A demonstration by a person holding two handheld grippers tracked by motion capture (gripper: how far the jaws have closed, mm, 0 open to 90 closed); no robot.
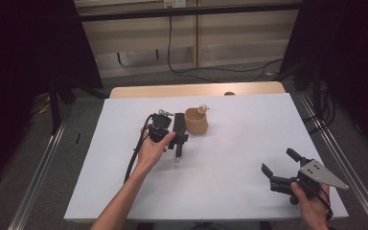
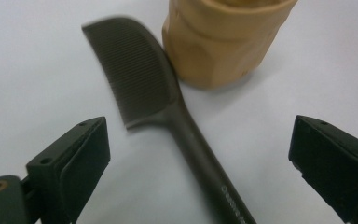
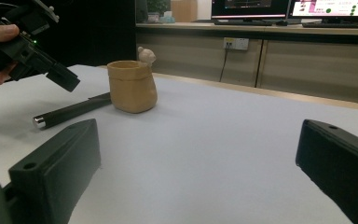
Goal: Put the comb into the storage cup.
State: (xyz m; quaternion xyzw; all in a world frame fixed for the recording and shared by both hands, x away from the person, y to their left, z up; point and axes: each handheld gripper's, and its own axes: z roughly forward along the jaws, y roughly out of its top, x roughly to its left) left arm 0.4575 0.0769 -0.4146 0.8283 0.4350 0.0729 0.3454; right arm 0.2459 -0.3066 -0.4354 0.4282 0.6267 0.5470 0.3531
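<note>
— Comb (image 2: 168,107) first: where do we have it?

— Flat on the white table (image 1: 230,191), just left of centre in the high view, its toothed end touching the side of the tan cup (image 1: 196,121). In the left gripper view the handle runs down to the bottom edge, midway between the two black jaws.

— So we are not holding it?

— No. The left gripper (image 1: 178,139) hangs over it with its jaws spread wide, and neither pad touches the handle. We judge that the spread is deliberate: the handle sits centred in the gap, ready to be pinched.

— Why the handle and not the teeth?

— The teeth lie against the cup, so there is no room for a jaw there. The handle lies bare on the table on both sides.

— And our other hand?

— The right gripper (image 1: 281,161) rests at the lower right of the high view, well apart from the comb, jaws also spread with nothing between them. We think it is parked there to keep clear.

— The cup itself?

— Upright, with a small pale figure (image 3: 146,55) on its rim.
</note>
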